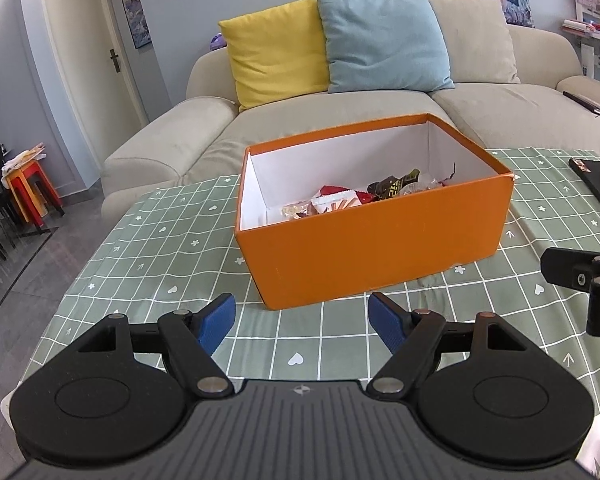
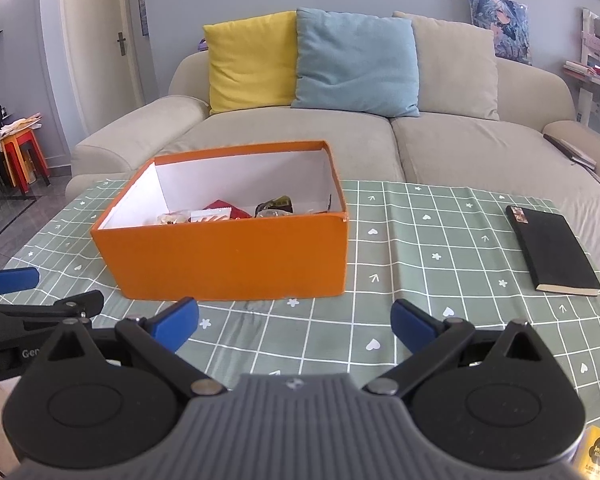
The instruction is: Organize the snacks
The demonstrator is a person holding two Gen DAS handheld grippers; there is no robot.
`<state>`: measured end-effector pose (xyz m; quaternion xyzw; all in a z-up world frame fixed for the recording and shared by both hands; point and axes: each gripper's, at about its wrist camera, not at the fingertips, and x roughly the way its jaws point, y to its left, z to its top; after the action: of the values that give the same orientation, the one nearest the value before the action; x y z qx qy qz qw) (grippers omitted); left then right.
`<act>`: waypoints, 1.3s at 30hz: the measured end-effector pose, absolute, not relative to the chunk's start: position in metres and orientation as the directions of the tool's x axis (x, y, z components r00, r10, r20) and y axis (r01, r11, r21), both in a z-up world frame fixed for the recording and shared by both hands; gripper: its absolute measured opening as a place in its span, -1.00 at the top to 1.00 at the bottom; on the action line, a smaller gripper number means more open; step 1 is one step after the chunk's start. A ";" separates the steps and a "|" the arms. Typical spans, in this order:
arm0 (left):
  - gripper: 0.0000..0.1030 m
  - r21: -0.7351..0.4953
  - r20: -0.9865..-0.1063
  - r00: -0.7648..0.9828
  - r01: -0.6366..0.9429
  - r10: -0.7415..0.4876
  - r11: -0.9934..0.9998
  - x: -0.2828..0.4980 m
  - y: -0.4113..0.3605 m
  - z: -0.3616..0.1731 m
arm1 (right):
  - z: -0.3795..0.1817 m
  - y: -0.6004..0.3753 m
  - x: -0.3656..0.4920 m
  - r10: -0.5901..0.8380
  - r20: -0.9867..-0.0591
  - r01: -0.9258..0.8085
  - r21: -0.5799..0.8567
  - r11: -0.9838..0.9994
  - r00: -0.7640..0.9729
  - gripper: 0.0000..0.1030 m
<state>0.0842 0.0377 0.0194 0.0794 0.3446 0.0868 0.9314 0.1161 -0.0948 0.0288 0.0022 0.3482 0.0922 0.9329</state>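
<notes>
Left gripper (image 1: 302, 322) jaws spread wide, holding nothing, hovering over the bench (image 1: 148, 248) just short of the orange box (image 1: 376, 252). Right gripper (image 2: 295, 326) same: jaws wide apart, empty, near the box front. Snacks (image 1: 340, 200) lie inside the box; wrapper print unreadable. Black notebook (image 2: 552, 250) lies on the bench, right of the box. "Gen" legible on left gripper body.

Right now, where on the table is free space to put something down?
Bare cloth lies between the orange box and the black notebook, and in front of the box, between it and the two open grippers, left and right. Inside the box, the snacks crowd the floor.
</notes>
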 end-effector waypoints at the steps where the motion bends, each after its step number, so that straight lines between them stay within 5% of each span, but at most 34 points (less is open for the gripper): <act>1: -0.72 0.208 -0.629 0.746 -0.107 0.217 0.972 0.084 0.038 0.019 | 0.029 -0.095 0.116 0.174 -0.649 -0.171 0.068 0.983 0.741 -0.92; 39: -0.72 0.204 -0.624 0.751 -0.111 0.217 0.973 0.074 0.038 0.029 | 0.046 -0.099 0.100 0.180 -0.613 -0.183 0.058 0.981 0.770 -0.92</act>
<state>0.0735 0.0378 0.0293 0.0774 0.3418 0.0880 0.9325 0.1000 -0.0992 0.0457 -0.0024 0.3253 0.0965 0.9407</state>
